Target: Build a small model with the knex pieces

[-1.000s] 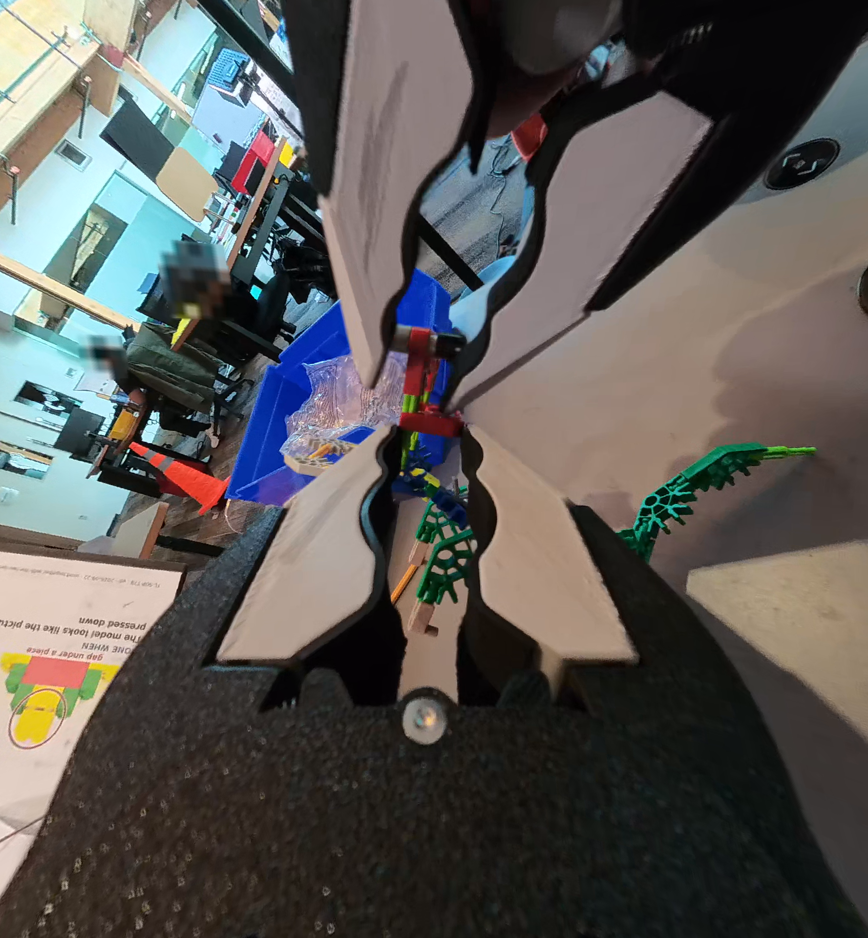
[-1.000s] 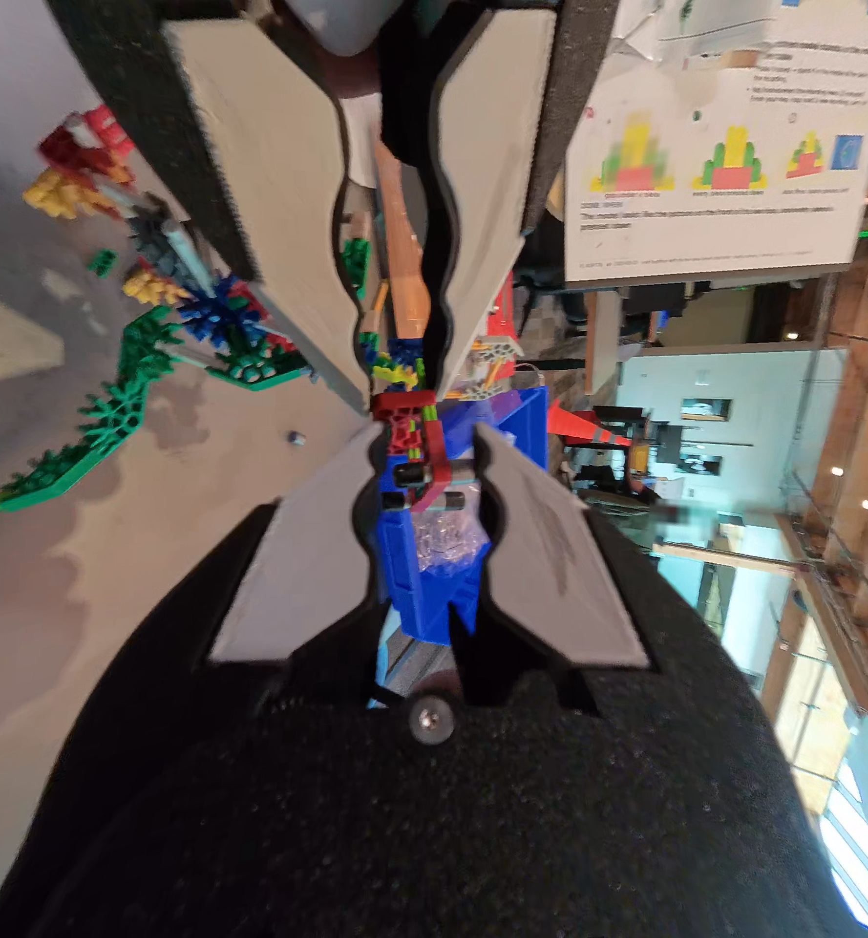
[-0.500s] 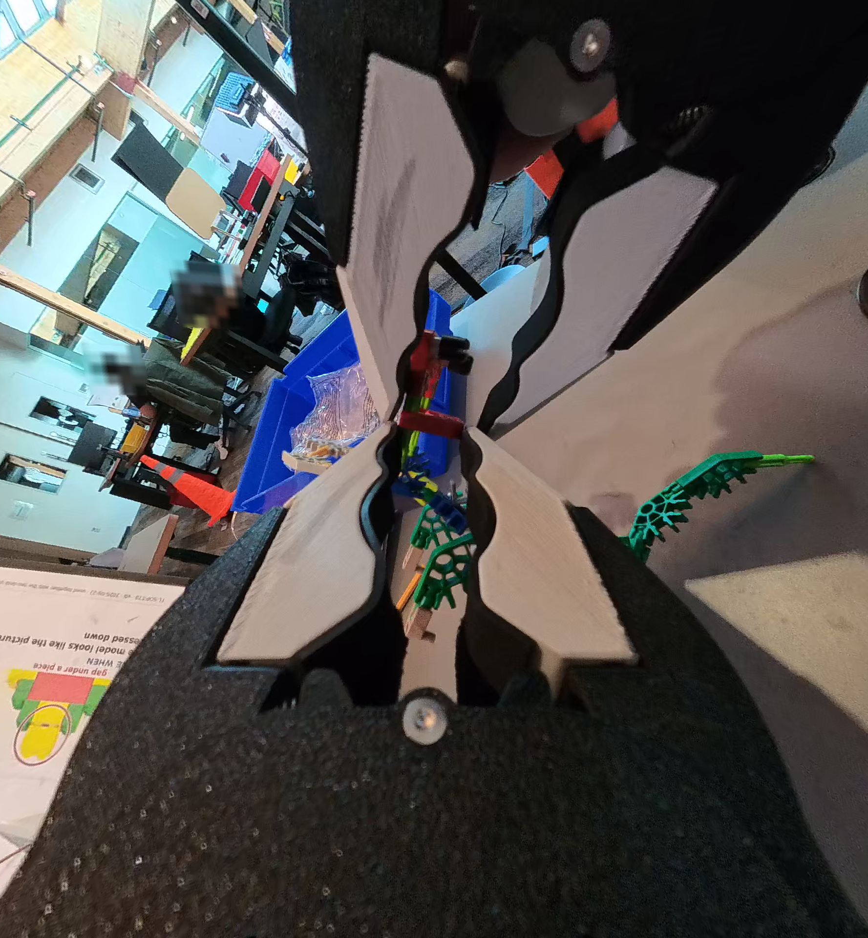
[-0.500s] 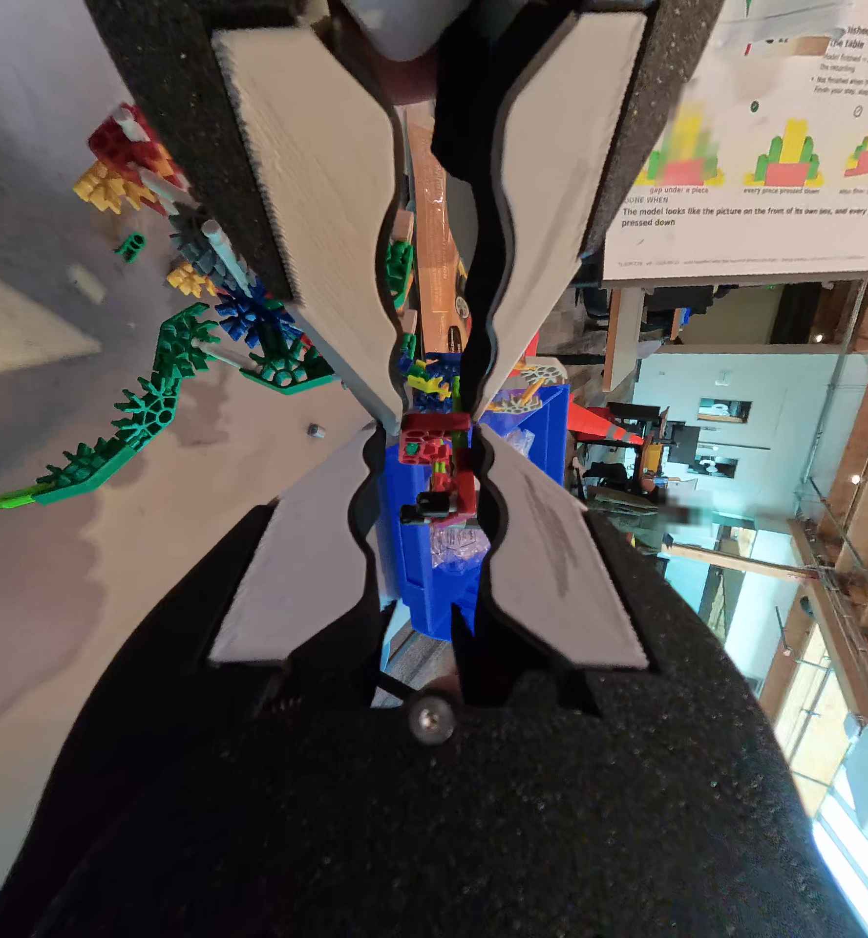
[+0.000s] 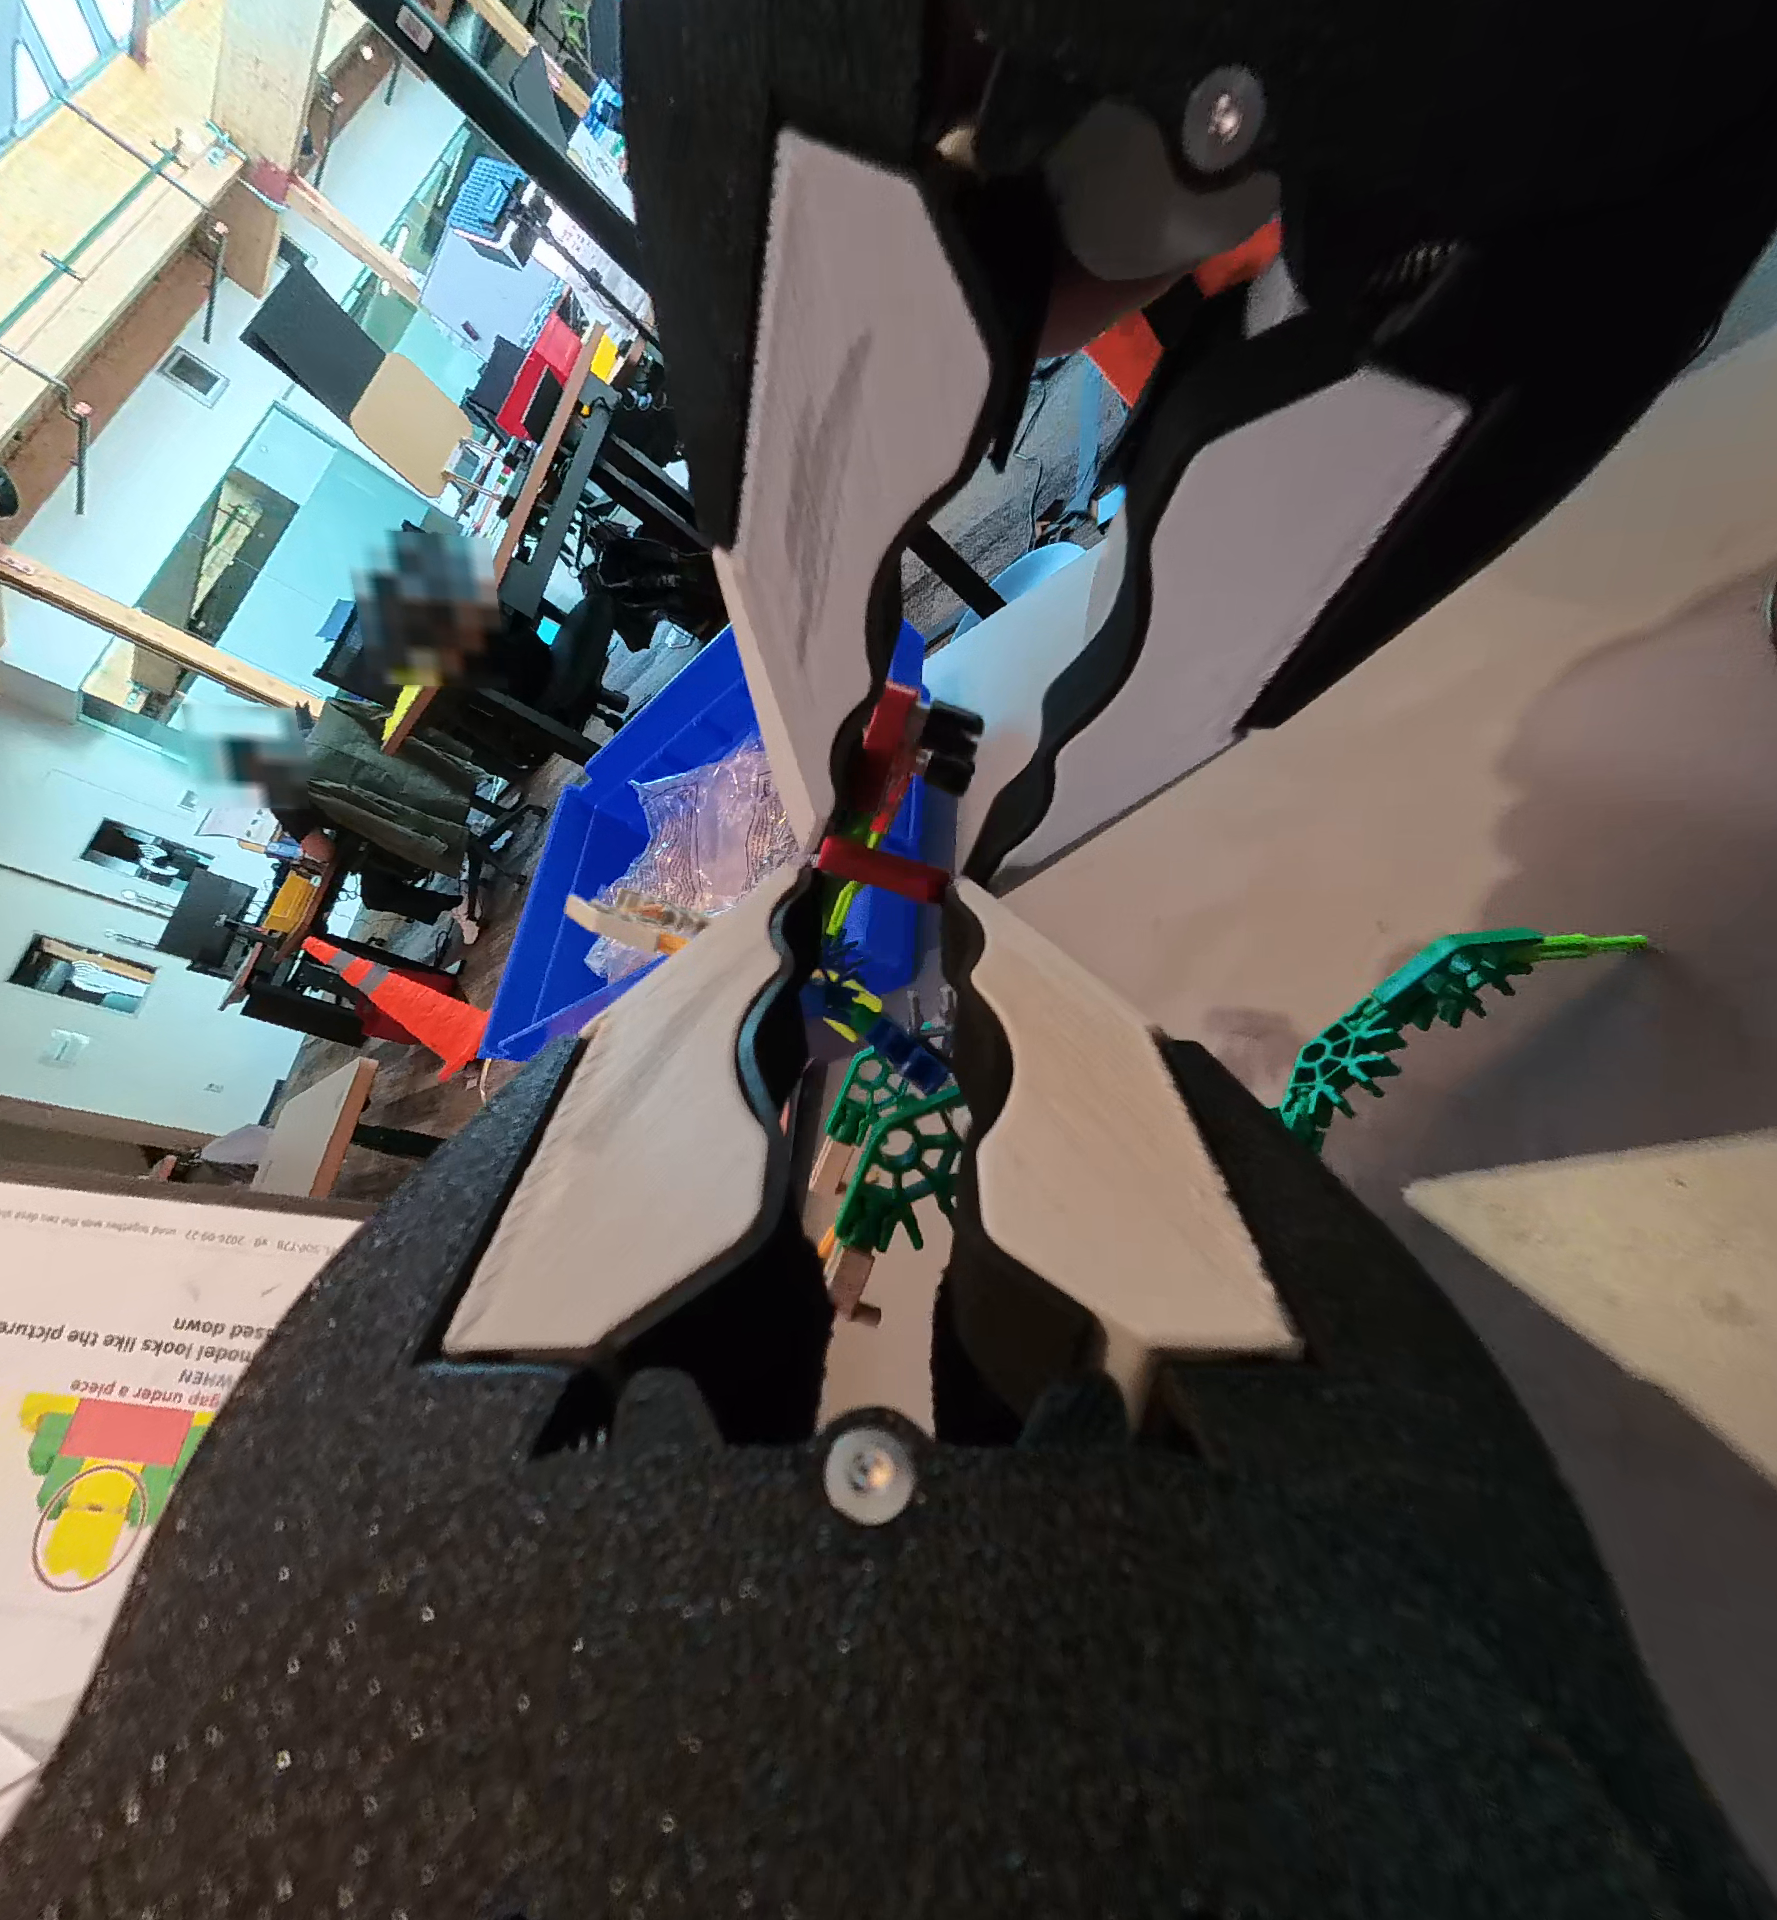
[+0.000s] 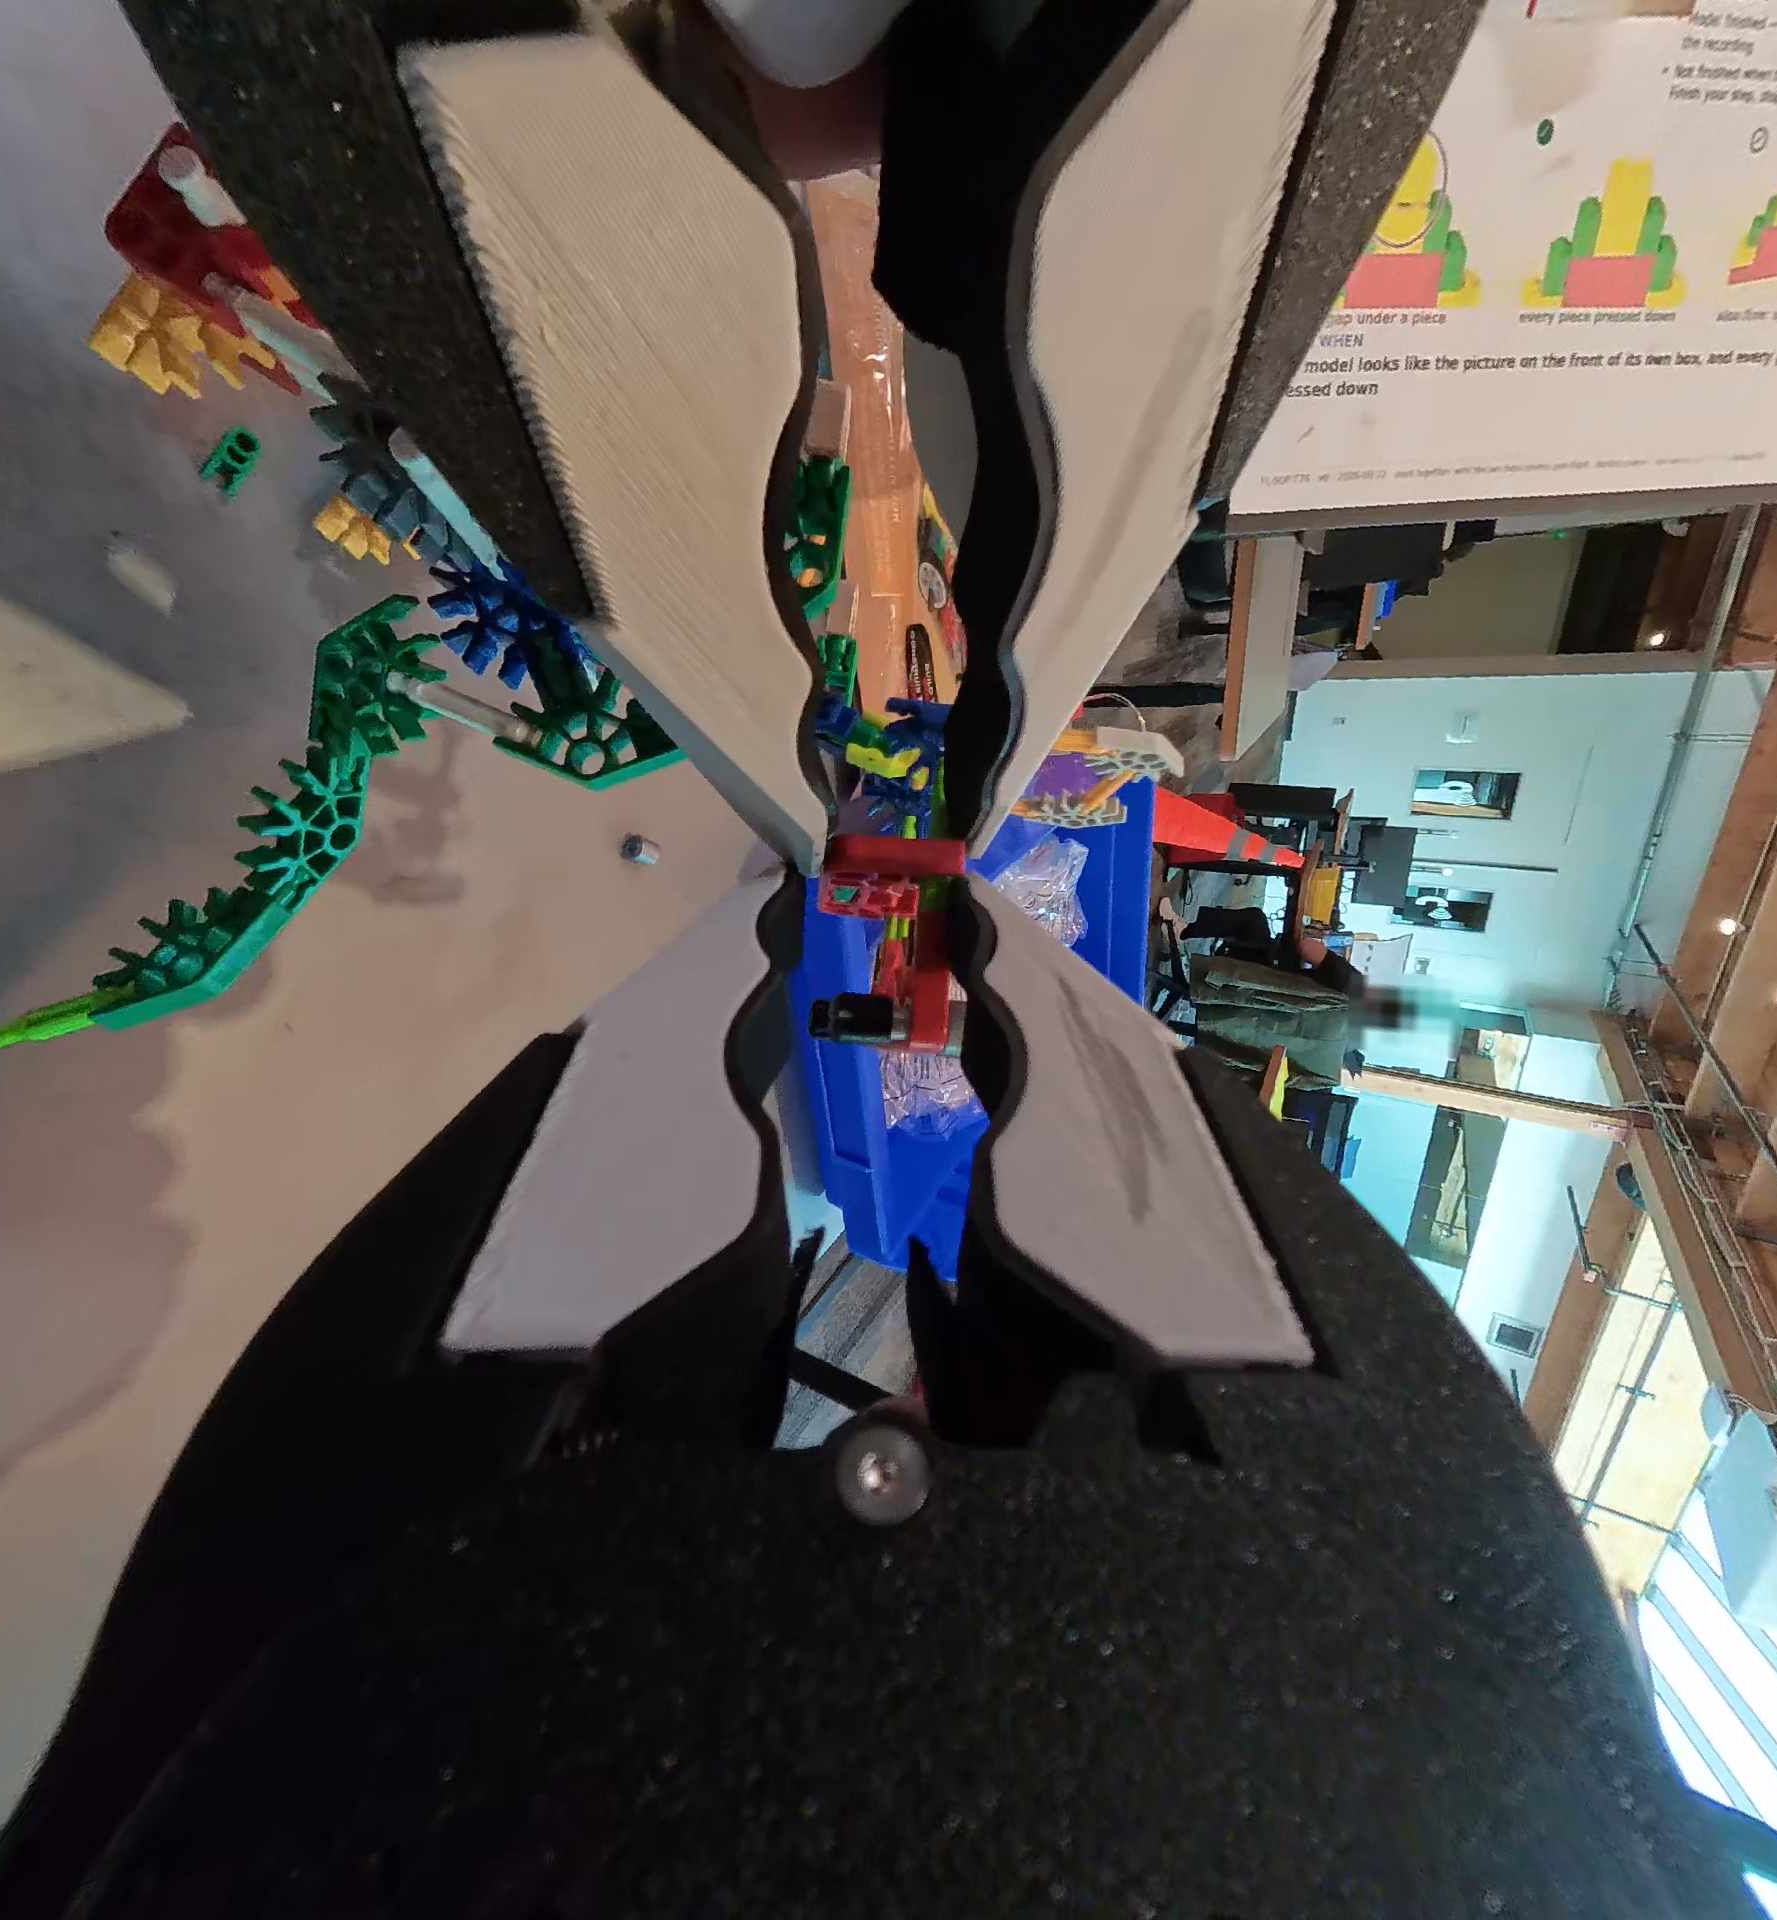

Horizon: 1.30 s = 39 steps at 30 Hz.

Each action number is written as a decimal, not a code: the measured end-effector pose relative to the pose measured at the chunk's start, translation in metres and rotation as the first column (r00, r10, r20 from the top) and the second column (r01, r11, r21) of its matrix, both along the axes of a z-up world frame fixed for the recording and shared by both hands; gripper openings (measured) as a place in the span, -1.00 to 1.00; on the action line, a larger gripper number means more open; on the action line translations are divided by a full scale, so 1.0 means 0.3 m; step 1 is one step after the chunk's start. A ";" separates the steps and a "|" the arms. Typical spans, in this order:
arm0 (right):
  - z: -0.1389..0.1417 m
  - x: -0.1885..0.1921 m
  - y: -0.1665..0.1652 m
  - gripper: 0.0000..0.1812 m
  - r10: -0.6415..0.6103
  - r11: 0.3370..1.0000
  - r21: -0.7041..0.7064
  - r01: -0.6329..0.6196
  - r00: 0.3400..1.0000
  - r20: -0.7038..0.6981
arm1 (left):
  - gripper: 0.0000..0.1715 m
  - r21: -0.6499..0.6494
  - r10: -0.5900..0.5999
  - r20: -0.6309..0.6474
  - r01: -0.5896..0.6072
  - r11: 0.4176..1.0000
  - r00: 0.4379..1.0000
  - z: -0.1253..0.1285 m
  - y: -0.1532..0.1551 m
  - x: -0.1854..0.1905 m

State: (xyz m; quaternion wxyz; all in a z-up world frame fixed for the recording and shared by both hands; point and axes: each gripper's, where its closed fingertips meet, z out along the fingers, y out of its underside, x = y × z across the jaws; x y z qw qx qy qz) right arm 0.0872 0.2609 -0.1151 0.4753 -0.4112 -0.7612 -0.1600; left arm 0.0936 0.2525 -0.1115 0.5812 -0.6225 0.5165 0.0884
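Note:
My left gripper [image 5: 884, 888] and my right gripper [image 6: 876, 894] face each other tip to tip above the table. Between the tips sits a small assembly: a red connector [image 5: 879, 868], which also shows in the right wrist view [image 6: 894, 864], yellow-green rods, and a second red piece with black ends [image 6: 905, 1003]. The left jaws are closed on the red connector. The second red piece lies between the right fingers [image 6: 1092, 1122], against one pad. In the left wrist view the right gripper's fingers [image 5: 842, 447] come down from the top.
A blue bin [image 5: 603, 883] holding clear bags stands beyond the grey table [image 5: 1435, 790]. A green curved chain of connectors [image 6: 271, 831] lies on the table, with red, yellow and blue pieces [image 6: 167, 312] behind it. An instruction sheet [image 5: 84, 1403] stands to the side. People sit in the room behind. Only a small space, under 4 cm, lies between the two pairs of fingers.
The two grippers have tilted against each other while their tips stay together. The red piece with black ends has turned between the right fingers. More of the right gripper's body shows in the left view.

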 end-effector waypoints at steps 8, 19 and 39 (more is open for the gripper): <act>-0.018 -0.002 0.012 -0.77 -0.005 1.000 -0.010 0.005 1.000 0.004 | -0.82 -0.014 0.003 0.011 -0.003 1.000 1.000 -0.020 0.006 -0.002; 0.169 -0.012 -0.005 -0.50 -0.024 0.998 -0.067 0.007 0.964 -0.265 | -0.79 0.059 0.130 0.196 -0.144 0.988 0.972 0.047 0.025 -0.096; -0.262 -0.016 -0.096 -0.48 -0.325 0.783 -0.600 0.164 0.931 -0.169 | -0.78 -0.254 0.309 0.822 -0.179 0.951 0.479 0.033 -0.087 -0.392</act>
